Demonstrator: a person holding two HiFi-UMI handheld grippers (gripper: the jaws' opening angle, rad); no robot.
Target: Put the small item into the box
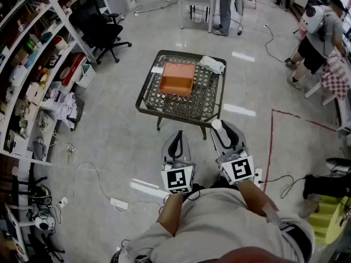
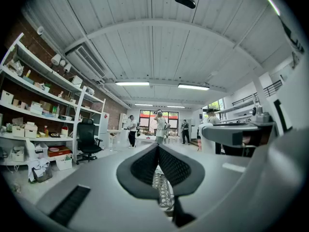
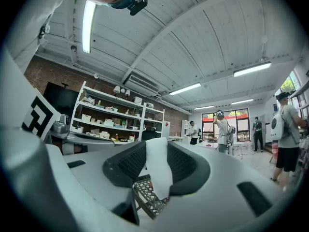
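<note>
Right tongs (image 1: 221, 129): clamped on the small white item (image 3: 158, 170), whose long axis runs along the jaws.
Item's place: off the bench, carried in that grip.
Box (image 1: 176, 78): orange, open-topped, on the mesh bench (image 1: 211, 100); ahead and leftward of the right tongs, well apart.
Left tongs (image 2: 158, 152): pressed together, empty.
Writing: none legible; only square markers (image 1: 239, 169).

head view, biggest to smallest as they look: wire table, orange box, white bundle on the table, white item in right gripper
1. wire table
2. orange box
3. white bundle
4. white item, smallest even though nearer the camera
</note>
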